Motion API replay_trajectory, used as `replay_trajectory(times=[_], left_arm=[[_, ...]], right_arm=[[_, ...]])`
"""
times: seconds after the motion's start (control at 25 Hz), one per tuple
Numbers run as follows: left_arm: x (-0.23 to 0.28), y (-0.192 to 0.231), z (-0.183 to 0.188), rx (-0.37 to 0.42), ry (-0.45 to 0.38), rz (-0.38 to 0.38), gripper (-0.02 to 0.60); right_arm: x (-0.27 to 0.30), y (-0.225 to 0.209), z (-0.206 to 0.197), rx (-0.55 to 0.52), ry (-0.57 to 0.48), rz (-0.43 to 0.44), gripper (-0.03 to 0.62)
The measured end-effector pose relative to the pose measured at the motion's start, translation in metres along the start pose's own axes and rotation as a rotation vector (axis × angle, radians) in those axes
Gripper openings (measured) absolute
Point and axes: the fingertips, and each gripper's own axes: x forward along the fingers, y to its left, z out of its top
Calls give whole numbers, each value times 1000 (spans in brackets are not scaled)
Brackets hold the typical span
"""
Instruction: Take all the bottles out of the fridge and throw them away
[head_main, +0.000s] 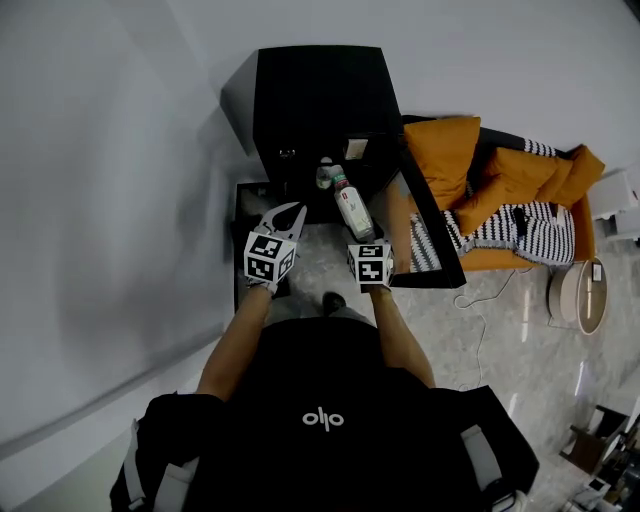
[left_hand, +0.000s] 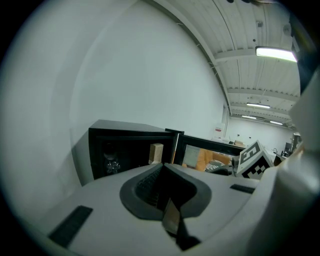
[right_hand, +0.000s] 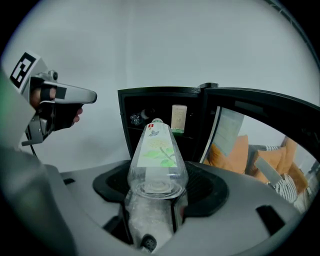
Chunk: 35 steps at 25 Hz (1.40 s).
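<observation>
A white wall is filling the left half of my head view, and a small black fridge (head_main: 318, 100) is sitting on the pale stone floor (head_main: 500, 330) against it. Its door (head_main: 432, 232) is hanging open to the right. An orange sofa (head_main: 500, 175) with striped cushions is standing just beyond the door.

I am holding the right gripper (right_hand: 156, 200) in front of the open fridge. Its fingers (right_hand: 202, 187) are standing wide apart and are clamping a clear plastic bottle (right_hand: 156, 155) between them. The bottle is carrying a green leaf label. Its base is facing the camera and its capped neck is pointing toward the fridge interior. From the head view the same bottle (head_main: 352, 208) is hanging in the air just outside the fridge's front edge, clear of the shelves.

The left gripper (left_hand: 162, 172) is floating beside it, on the wall side. Its fingers (left_hand: 146, 182) are pressing fully together and gripping nothing.

Inside the fridge, a second clear bottle (right_hand: 136, 119) is glinting toward the left end of the upper shelf. A cream carton (right_hand: 178, 118) is standing upright toward that shelf's right end, well apart from it.
</observation>
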Motion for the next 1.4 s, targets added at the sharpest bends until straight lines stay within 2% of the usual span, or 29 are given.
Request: replay_trajectory(times=[0.2, 0.44, 0.76, 1.04, 1.4], left_arm=[[-16, -12, -6, -17, -10, 57, 6], [-40, -15, -16, -59, -33, 153, 6], [-60, -27, -33, -85, -29, 240, 6], [-71, -31, -41, -85, -3, 276, 6], [-86, 1, -46, -85, 2, 278, 6]], right_arm=[[-6, -5, -10, -26, 7, 42, 310], [-14, 4, -10, -95, -11, 117, 310], [-18, 20, -15, -153, -17, 213, 310], [-18, 35, -15, -166, -23, 271, 310], [2, 66, -3, -156, -9, 327, 310]])
